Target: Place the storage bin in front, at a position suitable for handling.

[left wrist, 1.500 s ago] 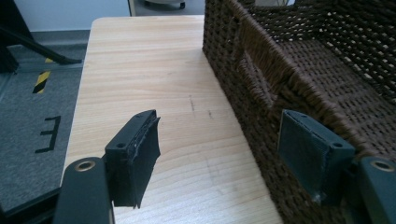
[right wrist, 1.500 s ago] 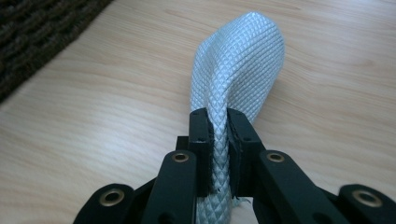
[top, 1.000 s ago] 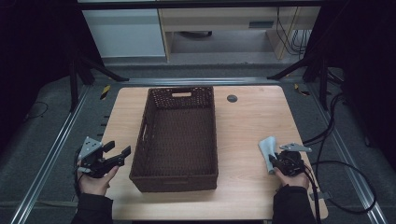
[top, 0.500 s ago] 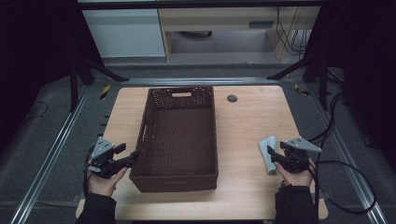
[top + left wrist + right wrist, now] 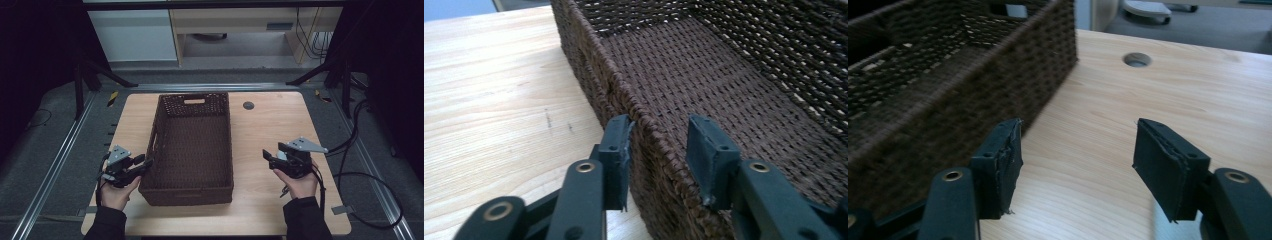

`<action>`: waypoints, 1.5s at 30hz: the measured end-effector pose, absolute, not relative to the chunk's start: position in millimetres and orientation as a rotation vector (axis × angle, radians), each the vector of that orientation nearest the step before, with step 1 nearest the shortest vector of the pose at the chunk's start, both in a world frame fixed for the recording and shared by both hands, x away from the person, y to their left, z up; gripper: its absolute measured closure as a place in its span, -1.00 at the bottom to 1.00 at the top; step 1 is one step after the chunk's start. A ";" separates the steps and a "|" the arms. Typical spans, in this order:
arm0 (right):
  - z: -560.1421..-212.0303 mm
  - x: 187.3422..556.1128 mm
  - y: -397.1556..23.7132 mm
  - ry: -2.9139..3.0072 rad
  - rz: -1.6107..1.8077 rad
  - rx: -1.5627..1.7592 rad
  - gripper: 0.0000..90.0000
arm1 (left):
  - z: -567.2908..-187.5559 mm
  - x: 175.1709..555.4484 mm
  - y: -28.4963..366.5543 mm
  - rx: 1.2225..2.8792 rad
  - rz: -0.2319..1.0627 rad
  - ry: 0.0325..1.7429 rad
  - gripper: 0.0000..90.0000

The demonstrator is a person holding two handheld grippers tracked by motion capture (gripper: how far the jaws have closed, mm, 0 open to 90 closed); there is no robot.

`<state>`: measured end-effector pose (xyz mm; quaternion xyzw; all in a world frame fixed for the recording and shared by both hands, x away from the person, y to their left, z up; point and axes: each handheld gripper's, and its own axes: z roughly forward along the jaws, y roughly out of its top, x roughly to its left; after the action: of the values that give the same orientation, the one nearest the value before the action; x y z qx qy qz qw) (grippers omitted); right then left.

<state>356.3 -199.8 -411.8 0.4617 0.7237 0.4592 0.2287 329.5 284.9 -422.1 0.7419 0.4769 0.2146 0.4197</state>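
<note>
One basket (image 5: pixel 192 150), brown and woven, sits lengthwise in the middle of the desk (image 5: pixel 270 125), empty as far as its floor shows. Its left long wall now stands between the jaws of the left tongs (image 5: pixel 656 150): one pad hangs outside the wall, the other inside over the weave. These jaws have just been closing on the rim; the outer pad looks to touch the wicker, the inner one is apart from it, so the grip is not yet made. A second ago these tongs lay spread on the desk, clear of the basket. The right tongs (image 5: pixel 1078 160) have just been opening and stand spread and bare above the desk, just beside the right wall. The pale thing they lay by a second ago is hidden now behind that hand (image 5: pixel 296 181). My reading: the left is taking hold of the basket to lift or shift it, and the right is coming to the far wall.
</note>
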 end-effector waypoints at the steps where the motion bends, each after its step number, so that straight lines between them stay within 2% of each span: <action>1: -409.4 357.0 -190.9 2.014 1.279 1.256 -0.24 | -422.7 330.6 283.9 1.861 0.538 1.194 0.42; 14: -400.9 366.2 -140.3 2.091 1.368 1.162 -0.29 | -423.4 329.9 280.1 1.854 0.567 1.213 0.47; 23: -408.3 376.9 -118.2 2.155 1.359 1.126 -0.20 | -423.3 328.7 270.5 1.864 0.573 1.202 0.45; 26: -415.0 382.3 -114.8 2.173 1.309 1.119 -0.01 | -423.9 329.3 266.8 1.858 0.568 1.202 0.45; 28: -416.0 383.2 -114.1 2.181 1.303 1.118 0.04 | -424.2 329.6 265.3 1.853 0.567 1.202 0.45; 29: -418.0 384.0 -113.3 2.200 1.277 1.102 0.25 | -424.5 330.2 263.3 1.850 0.563 1.201 0.45; 30: -418.0 384.0 -113.3 2.200 1.277 1.102 0.25 | -424.5 330.2 263.3 1.850 0.563 1.201 0.44; 32: -422.8 382.3 -113.6 2.225 1.274 1.096 0.37 | -424.6 329.6 260.8 1.850 0.569 1.203 0.45; 41: -421.7 368.6 -121.9 2.227 1.272 1.118 0.38 | -423.4 324.4 257.7 1.872 0.552 1.163 0.40; 43: -419.7 366.5 -123.1 2.236 1.275 1.123 0.39 | -422.0 327.5 258.2 1.871 0.553 1.166 0.28; 44: -418.6 366.4 -123.4 2.240 1.281 1.116 0.35 | -420.5 329.4 258.9 1.866 0.584 1.176 0.18; 45: -417.1 366.5 -123.3 2.228 1.279 1.111 0.20 | -418.7 332.5 260.4 1.866 0.586 1.180 0.15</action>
<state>366.5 -123.3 -417.1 0.3911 0.7844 0.4503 0.1704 332.5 260.4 -418.7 0.7429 0.4699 0.2332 0.4159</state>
